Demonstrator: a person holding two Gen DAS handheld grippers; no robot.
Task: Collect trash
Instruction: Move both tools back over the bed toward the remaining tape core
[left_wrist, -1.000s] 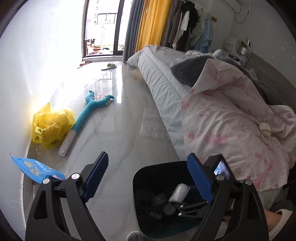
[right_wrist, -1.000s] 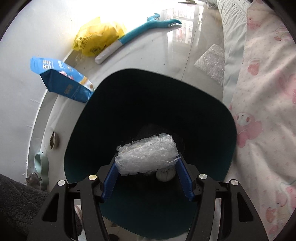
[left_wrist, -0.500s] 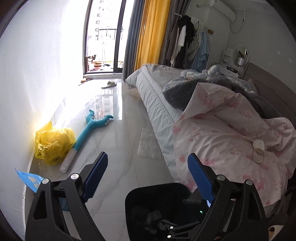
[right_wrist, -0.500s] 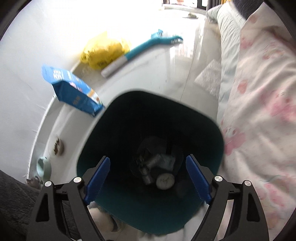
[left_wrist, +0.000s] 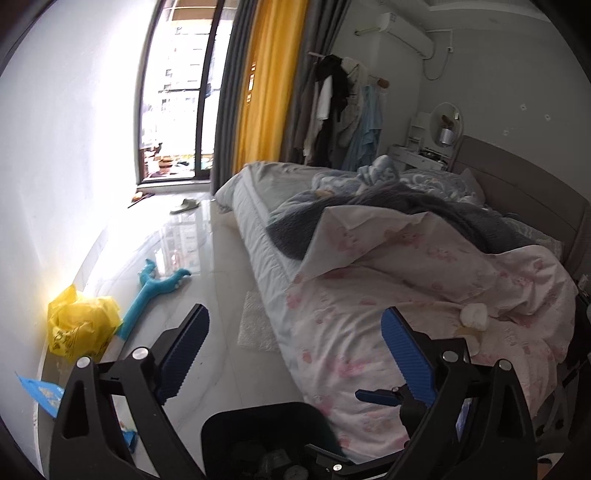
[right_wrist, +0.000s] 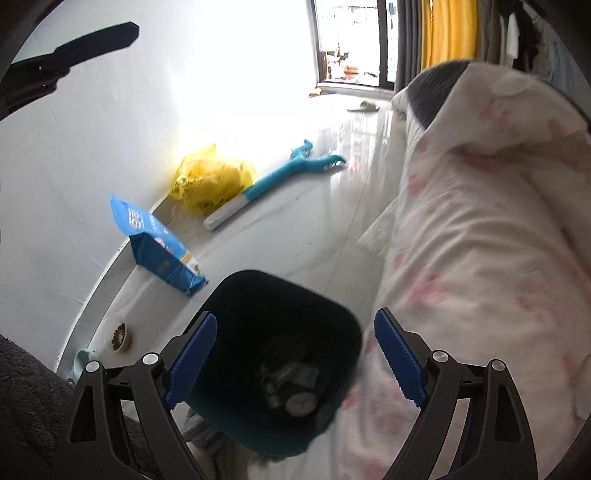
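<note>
1. The right tool (right_wrist: 295, 354) has just been opening; it is wide and empty above the dark plastic trash bin (right_wrist: 236, 288).
2. The left tool (left_wrist: 293, 349) is wide too, holding nothing.
3. Risk: the crumpled yellow plastic bag (left_wrist: 79, 326) by the wall is thin and may slip from the pads.

The floor (left_wrist: 218, 295) between the white wall and the bed (left_wrist: 258, 236) forms an open lane running to the balcony door. Along the wall side, a yellow plastic bag (right_wrist: 212, 179), a blue-handled brush (right_wrist: 280, 177) and a blue pouch (right_wrist: 159, 245) narrow it. A bubble-wrap sheet (left_wrist: 255, 328) lies flat against the bed's edge. The dark trash bin (right_wrist: 280, 295) stands close beside the pink quilt (right_wrist: 480, 240), its mouth unobstructed from above.
</note>
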